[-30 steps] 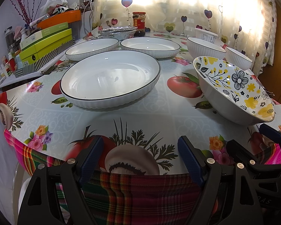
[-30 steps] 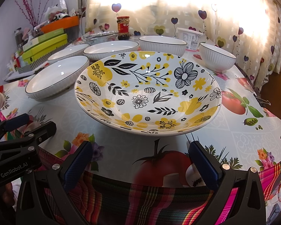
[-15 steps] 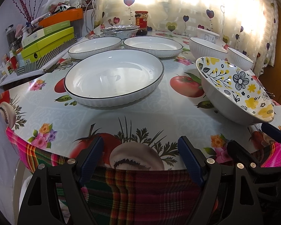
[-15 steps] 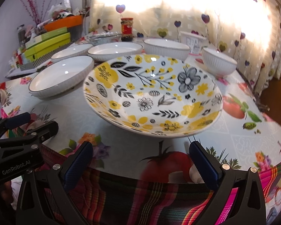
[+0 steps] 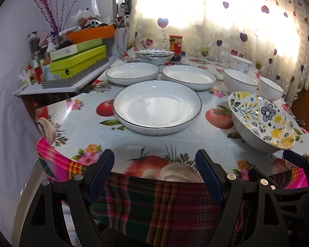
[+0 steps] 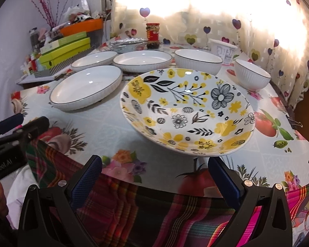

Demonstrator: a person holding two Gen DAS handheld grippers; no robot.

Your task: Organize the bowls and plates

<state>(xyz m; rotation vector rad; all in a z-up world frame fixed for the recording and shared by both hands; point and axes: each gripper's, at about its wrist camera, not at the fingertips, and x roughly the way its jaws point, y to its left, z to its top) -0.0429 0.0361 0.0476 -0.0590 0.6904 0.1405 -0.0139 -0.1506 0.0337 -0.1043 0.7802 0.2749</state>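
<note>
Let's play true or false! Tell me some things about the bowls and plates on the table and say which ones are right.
1. The flowery bowl has yellow and black flowers. True.
2. The left gripper is squeezing a plate. False: it is open and holds nothing.
3. Three white plates sit on the table, the nearest in front. True.
4. The red-lidded jar stands inside a white bowl. False: it stands on the table by the curtain.

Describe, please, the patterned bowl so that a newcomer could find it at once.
Start at the table with the fruit-print cloth. At its near edge, straight ahead of the right claw, sits a wide shallow bowl. It alone is covered in yellow and black flowers; the other dishes, like the plate to its left, are plain white with dark rims.
</note>
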